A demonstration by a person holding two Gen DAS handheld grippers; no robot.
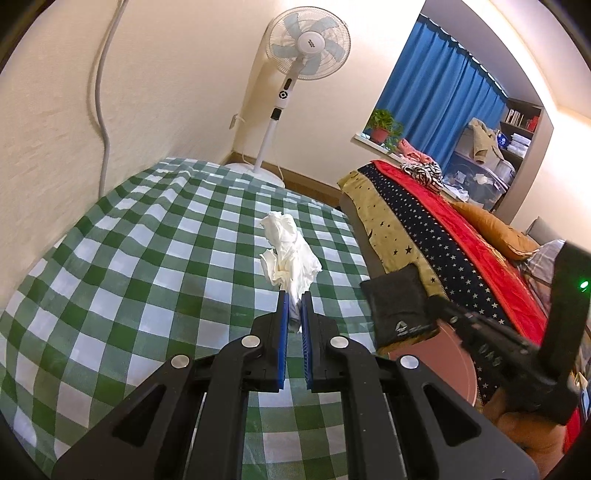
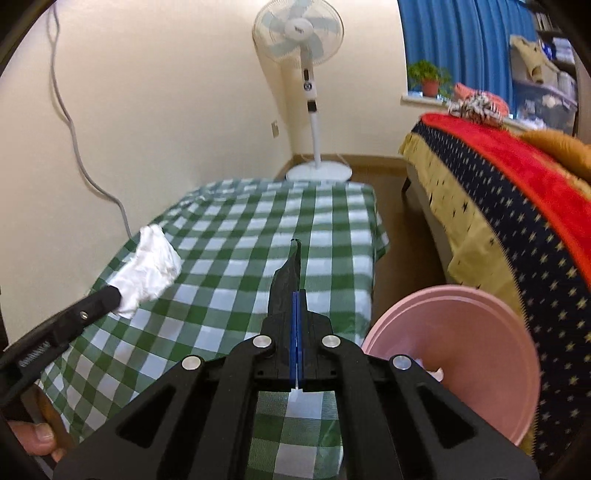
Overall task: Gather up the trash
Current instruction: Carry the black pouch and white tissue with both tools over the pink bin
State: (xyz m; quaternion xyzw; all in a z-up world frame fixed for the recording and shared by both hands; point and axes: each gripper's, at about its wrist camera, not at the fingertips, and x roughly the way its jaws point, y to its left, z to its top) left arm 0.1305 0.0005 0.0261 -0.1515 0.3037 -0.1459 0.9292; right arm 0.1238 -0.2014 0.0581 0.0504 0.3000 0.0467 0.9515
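Gripping a crumpled white tissue (image 1: 290, 251), the left gripper (image 1: 294, 314) holds it raised above the green checked cloth (image 1: 147, 258), blue pads pressed on the tissue's lower end. The right gripper (image 2: 297, 306) is clamped on a flat black wrapper (image 2: 287, 280), which sticks up past its fingertips. A pink bin (image 2: 454, 354) stands just right of the table, between it and the bed (image 2: 498, 206). A fan (image 2: 299, 33) stands by the far wall. A hand (image 2: 37, 439) shows at the lower left of the right view.
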